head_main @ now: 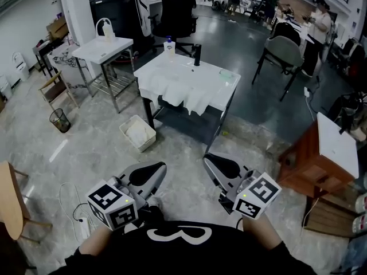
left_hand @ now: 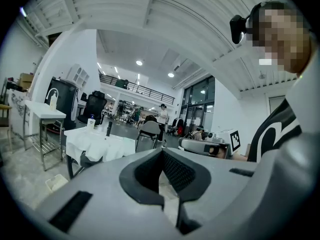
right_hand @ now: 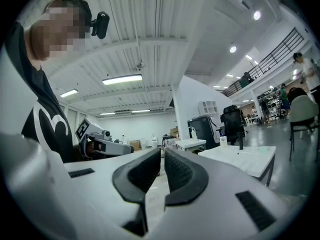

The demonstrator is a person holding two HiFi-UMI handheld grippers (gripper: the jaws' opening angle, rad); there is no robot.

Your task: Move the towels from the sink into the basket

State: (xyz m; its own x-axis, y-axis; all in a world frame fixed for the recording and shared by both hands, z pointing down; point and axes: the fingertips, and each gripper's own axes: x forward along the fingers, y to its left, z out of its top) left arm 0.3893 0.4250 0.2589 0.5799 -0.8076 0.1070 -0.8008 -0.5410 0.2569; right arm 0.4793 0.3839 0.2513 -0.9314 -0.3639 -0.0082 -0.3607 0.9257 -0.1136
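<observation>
Bare grey floor (head_main: 183, 149) separates the left gripper (head_main: 160, 169) and right gripper (head_main: 209, 160), both pressed together empty, from towels (head_main: 182, 95) draped over the sink's (head_main: 213, 86) front edge, basket (head_main: 137, 133) beside its leg

a pale marbled floor (head_main: 92, 153) gives way to dark glossy flooring (head_main: 241, 44), with a white side table (head_main: 102, 50), a black office chair (head_main: 178, 7), a grey chair (head_main: 285, 50), a wire waste bin (head_main: 59, 120) and round ceiling lights (left_hand: 139, 62) overhead.
</observation>
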